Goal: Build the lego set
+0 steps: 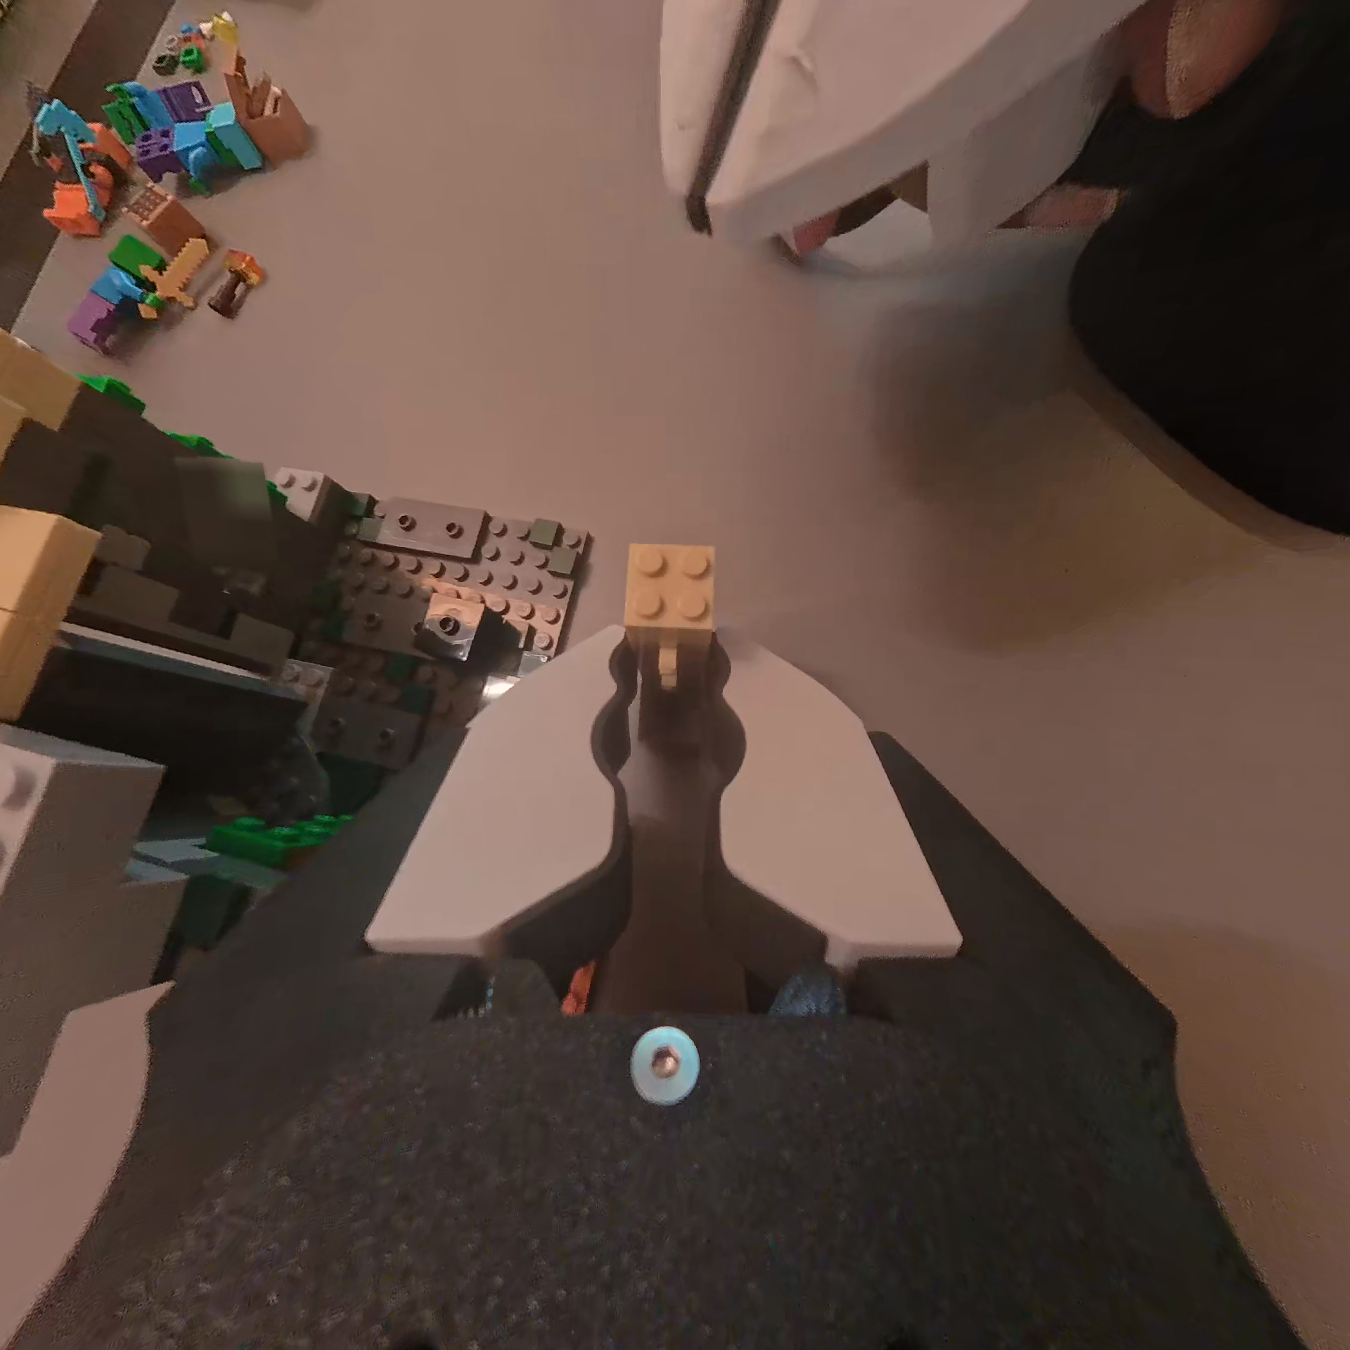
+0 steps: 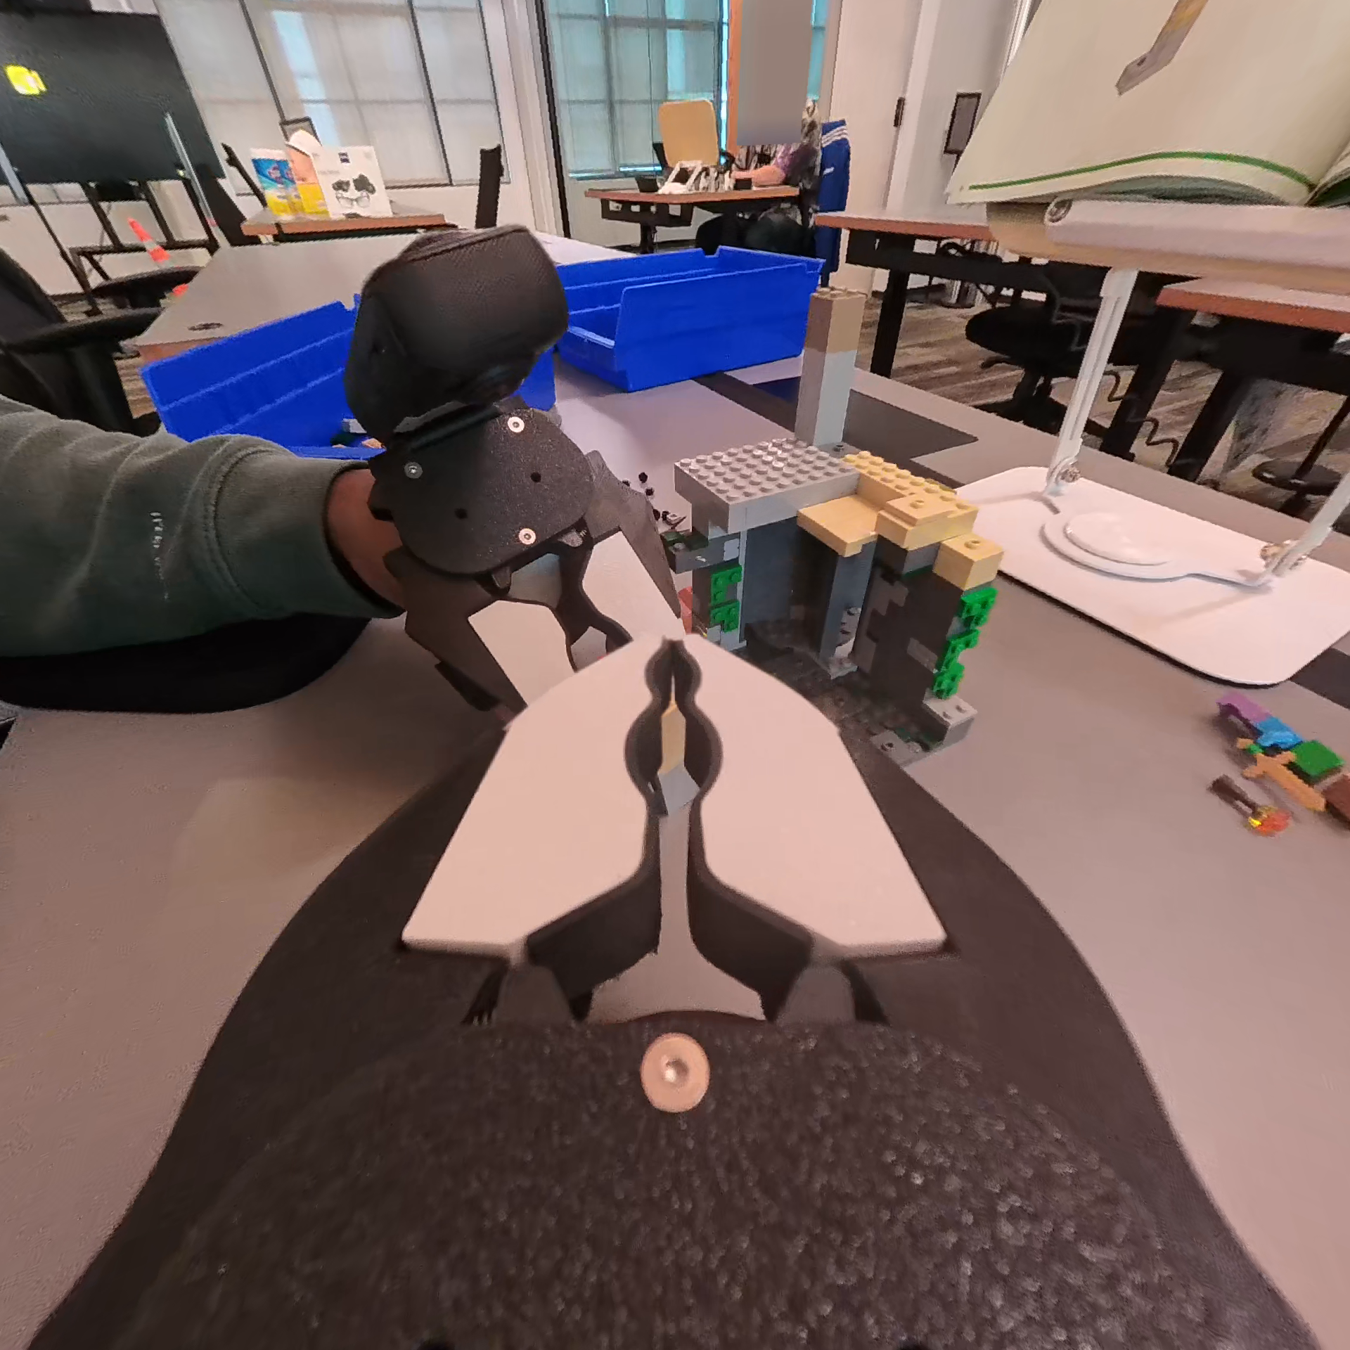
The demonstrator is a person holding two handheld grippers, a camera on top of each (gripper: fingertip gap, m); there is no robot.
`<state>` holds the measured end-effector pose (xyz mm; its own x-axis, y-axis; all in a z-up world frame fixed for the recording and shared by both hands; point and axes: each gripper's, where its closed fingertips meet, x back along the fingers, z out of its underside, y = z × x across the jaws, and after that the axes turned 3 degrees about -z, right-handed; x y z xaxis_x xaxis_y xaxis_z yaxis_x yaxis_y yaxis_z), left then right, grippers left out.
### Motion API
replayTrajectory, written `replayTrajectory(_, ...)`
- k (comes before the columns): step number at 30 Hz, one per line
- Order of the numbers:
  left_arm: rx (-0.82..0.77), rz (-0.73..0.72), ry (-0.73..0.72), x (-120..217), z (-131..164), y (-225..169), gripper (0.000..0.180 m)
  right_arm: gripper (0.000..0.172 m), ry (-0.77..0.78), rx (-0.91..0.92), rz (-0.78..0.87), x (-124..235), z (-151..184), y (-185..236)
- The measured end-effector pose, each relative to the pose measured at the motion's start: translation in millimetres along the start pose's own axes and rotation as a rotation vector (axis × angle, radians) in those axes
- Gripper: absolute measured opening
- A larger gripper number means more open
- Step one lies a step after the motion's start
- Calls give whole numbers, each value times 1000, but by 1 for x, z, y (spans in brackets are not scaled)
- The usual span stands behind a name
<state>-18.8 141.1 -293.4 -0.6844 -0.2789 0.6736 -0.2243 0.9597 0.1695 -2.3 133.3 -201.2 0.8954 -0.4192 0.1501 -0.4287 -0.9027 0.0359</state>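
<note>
The left gripper (image 1: pixel 670 643) holds a tan toy-brick piece (image 1: pixel 670 588): a square four-stud brick on a darker stem that runs back between the white fingers (image 1: pixel 540 789), which stand narrow and press on the stem from both sides. It hangs above the grey bench (image 1: pixel 511 329), just beside the dark studded baseplate (image 1: pixel 467 577) of a brick building (image 2: pixel 840 555) with grey walls, tan roof pieces and green bricks.

The right gripper (image 2: pixel 672 650) has its fingers (image 2: pixel 789 803) drawn together until the tips meet. A thin tan and grey sliver (image 2: pixel 673 745) shows in the hollow between them; whether it is pinched there or lies beyond them is hard to tell.

Loose bright brick figures (image 1: pixel 146 182) lie well apart on the bench. Two blue bins (image 2: pixel 657 314) stand behind the building, and a white stand (image 2: pixel 1169 570) carrying an open booklet (image 2: pixel 1169 109) sits to its right.
</note>
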Motion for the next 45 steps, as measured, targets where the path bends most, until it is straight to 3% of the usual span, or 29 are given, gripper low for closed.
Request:
replayTrajectory(8, -61, 7, -29, -4, -4, 1, 17, 0, 36, 6, 15, -5, 17, -7)
replayTrajectory(14, -97, 5, 6, -11, 4, 2, 21, 9, 29, 12, 44, -5, 20, -11)
replayTrajectory(36, 86, 12, -18, -9, -4, -9, 18, 14, 57, 26, 83, -3, 24, -14)
replayTrajectory(45, 141, 17, -50, 7, -7, -12, 32, 25, 23, 17, 103, 3, 18, -18)
